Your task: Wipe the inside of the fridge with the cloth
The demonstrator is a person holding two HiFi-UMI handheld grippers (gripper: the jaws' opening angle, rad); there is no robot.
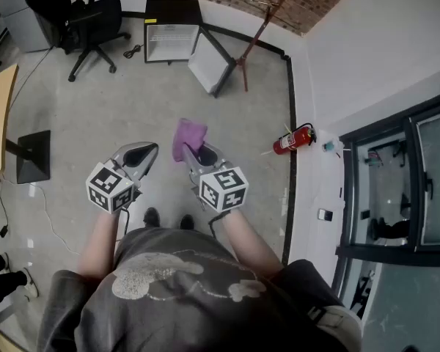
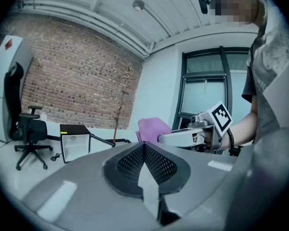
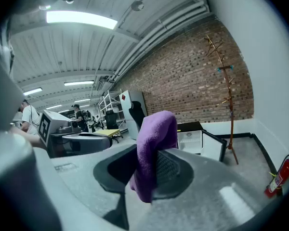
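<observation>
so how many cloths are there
1. A purple cloth, pinched in the right tongs, held well short of the open fridge. Another could be hidden inside the fridge or out of view.

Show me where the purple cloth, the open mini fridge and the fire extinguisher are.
purple cloth [image 1: 190, 135], head view, middle of the bunched fabric.
mini fridge [image 1: 169, 42], head view, its open white interior.
fire extinguisher [image 1: 291, 141], head view, the red cylinder body.
</observation>
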